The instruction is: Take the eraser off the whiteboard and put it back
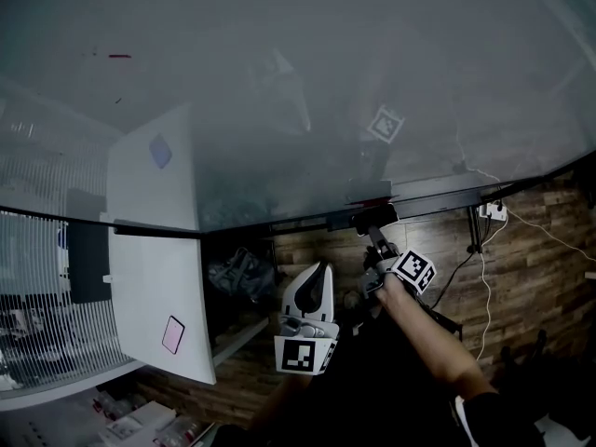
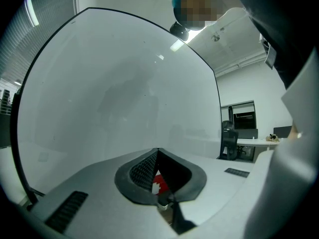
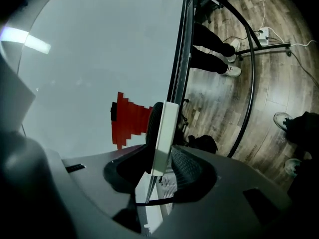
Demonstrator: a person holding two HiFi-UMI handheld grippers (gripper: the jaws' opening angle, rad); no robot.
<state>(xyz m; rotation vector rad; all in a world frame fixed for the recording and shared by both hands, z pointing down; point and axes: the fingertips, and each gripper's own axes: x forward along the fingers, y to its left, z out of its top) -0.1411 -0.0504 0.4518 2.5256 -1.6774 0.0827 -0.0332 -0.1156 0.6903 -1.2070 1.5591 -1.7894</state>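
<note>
The eraser (image 1: 370, 192) is a flat white block with a dark felt face, and it sits at the lower edge of the big whiteboard (image 1: 279, 82), just above the board's bottom rail (image 1: 438, 198). My right gripper (image 1: 373, 228) reaches up from below and is shut on it. In the right gripper view the eraser (image 3: 162, 136) stands edge-on between the jaws, felt side toward the board, with a red patch (image 3: 128, 119) on the board surface beside it. My left gripper (image 1: 323, 270) hangs lower and to the left, pointing at the board, jaws together (image 2: 158, 152) and holding nothing.
A white panel (image 1: 154, 277) leans at the left. On the wooden floor lie a power strip (image 1: 494, 212) with cables, and the board's black stand foot (image 3: 259, 46). A person's shoes (image 3: 232, 69) stand behind the board. An office chair (image 2: 228, 139) stands at the far right.
</note>
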